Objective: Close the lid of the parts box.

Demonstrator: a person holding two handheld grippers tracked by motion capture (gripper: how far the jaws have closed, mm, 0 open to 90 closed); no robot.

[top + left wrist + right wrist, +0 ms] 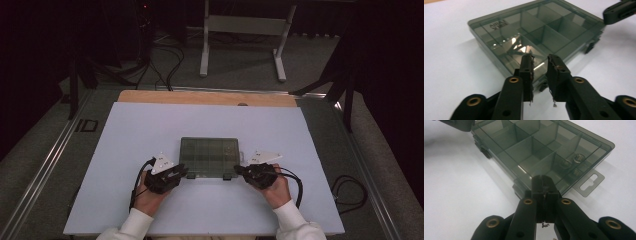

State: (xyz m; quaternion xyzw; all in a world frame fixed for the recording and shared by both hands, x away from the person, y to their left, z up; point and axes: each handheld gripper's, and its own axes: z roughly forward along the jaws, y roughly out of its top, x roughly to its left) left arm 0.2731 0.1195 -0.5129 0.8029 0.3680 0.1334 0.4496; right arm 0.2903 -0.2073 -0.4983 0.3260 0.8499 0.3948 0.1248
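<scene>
A smoky see-through compartment box (pixel 209 157) lies with its lid down near the front middle of the white table top (pixel 150 125). My left gripper (pixel 184 171) sits at the box's front left corner. In the left gripper view its jaws (pixel 540 58) stand slightly apart over the box edge (pixel 506 72), open, with a small latch (pixel 543 86) below the gap and nothing pressed between the pads. My right gripper (pixel 240 170) is at the front right corner. Its jaws (pixel 545 180) are shut together against the box's front edge (pixel 524 182). Small metal parts (pixel 579 158) lie in an end compartment.
A hang tab (pixel 590 182) sticks out from the box's end. The table's wooden far edge (pixel 207 97) shows beyond the white top. A white stand (pixel 242 25) and cables (pixel 167 60) are on the floor behind; another cable (pixel 350 192) loops at the right.
</scene>
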